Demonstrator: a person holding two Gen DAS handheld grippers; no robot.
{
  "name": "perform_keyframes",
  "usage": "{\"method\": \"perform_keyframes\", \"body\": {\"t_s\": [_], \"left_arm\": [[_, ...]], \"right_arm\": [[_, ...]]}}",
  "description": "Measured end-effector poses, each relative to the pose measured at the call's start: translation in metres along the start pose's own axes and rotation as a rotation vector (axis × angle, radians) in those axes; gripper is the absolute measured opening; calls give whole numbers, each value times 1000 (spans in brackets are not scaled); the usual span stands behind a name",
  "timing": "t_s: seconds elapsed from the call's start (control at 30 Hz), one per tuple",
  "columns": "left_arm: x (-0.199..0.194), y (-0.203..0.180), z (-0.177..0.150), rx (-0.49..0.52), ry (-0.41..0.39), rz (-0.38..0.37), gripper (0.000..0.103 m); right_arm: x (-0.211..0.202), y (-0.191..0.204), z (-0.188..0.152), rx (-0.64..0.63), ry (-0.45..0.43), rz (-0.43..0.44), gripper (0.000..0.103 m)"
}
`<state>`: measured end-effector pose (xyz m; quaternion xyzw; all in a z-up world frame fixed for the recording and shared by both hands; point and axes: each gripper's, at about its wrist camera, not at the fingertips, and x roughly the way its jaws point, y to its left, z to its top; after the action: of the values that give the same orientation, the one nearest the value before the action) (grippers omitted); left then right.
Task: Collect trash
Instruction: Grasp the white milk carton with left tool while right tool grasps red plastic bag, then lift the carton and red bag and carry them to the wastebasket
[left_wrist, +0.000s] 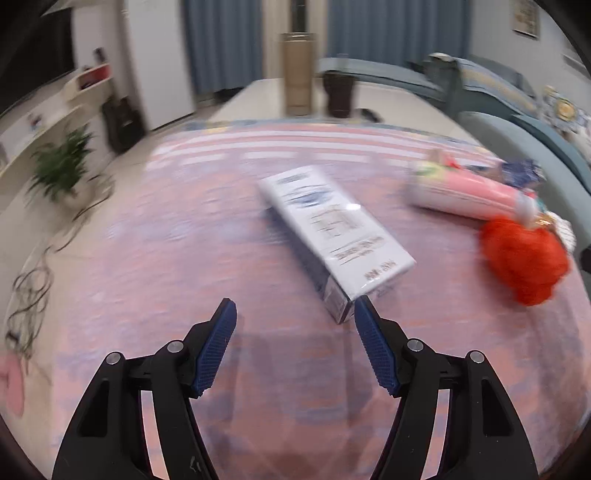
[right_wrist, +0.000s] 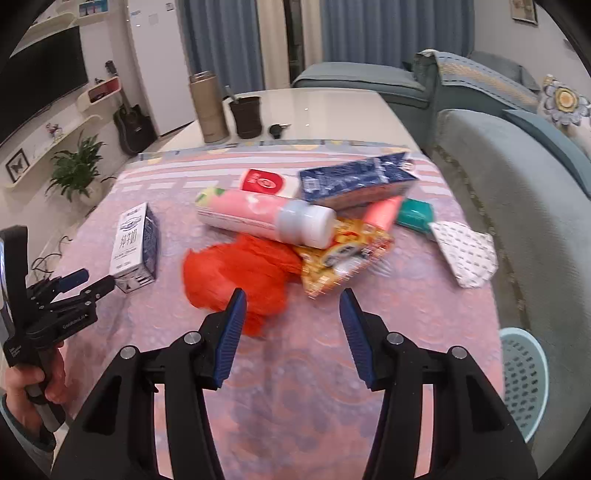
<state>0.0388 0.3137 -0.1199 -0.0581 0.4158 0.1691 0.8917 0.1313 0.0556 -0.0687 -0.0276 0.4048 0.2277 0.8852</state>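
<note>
My left gripper (left_wrist: 294, 312) is hovering low over the pink tablecloth (left_wrist: 184, 229), its blue fingers (left_wrist: 216, 345) spread wide and holding nothing. The white milk carton (left_wrist: 334, 230) is lying on its side just ahead, its near corner sitting close beside my right-hand finger tip, though I cannot tell whether they are touching. This view is smearing with blur, so the print on the carton is not readable here.

My right gripper (right_wrist: 291, 301) is also gaping wide and gripping nothing. Its left finger (right_wrist: 231, 338) is overlapping the near edge of the crumpled red bag (right_wrist: 236, 275), which is lying on the cloth just in front. Behind the bag a pink bottle (right_wrist: 258, 218) with a white cap is resting on its side, partly over a yellow snack wrapper (right_wrist: 343, 256). Farther back a blue carton (right_wrist: 354, 181) is leaning across the pile, with a red-and-white cup (right_wrist: 267, 182) beside it, a pink tube (right_wrist: 382, 212) and a teal box (right_wrist: 415, 216) to the right. A spotted white wrapper (right_wrist: 465, 254) is lying apart near the cloth's right edge.

In the right wrist view the milk carton (right_wrist: 135, 245) is sitting well left of the pile, with my left gripper (right_wrist: 86, 280) pointing at its near end. A pale blue basket (right_wrist: 524, 373) is standing on the floor at right, beside the sofa (right_wrist: 517, 206).
</note>
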Motion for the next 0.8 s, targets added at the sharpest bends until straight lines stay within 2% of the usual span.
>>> {"method": "perform_keyframes", "body": {"t_s": [0.07,0.1,0.2,0.23,0.3,0.47,0.53,0.6,0.67,0.73,0.8], "left_arm": [[-4,14,1,-21,-10,12,64],[-9,22,4,-54,-20,-21,65],[-17,29,18,-143,-45,-142,79],[-14,25,26,-152,-40,-181,83],[-2,11,37,-148,0,-225,84],[35,-13,52,-140,66,-146,83],[49,-17,55,-140,93,-90,77],[58,-21,55,-128,106,-52,76],[64,-22,54,-117,117,-15,69],[70,-21,52,-106,136,-22,64],[67,-22,50,-88,122,-11,63]], "right_arm": [[4,3,5,10,0,24,49],[6,5,8,20,-1,39,49],[13,7,12,46,0,76,52],[16,9,12,54,-1,85,54],[19,11,13,52,-5,82,61],[31,24,12,13,5,65,70],[40,30,12,-12,21,46,71],[48,34,12,-27,36,37,73],[55,40,12,-47,46,24,73],[62,45,11,-65,65,11,73],[67,47,8,-67,84,13,73]]}}
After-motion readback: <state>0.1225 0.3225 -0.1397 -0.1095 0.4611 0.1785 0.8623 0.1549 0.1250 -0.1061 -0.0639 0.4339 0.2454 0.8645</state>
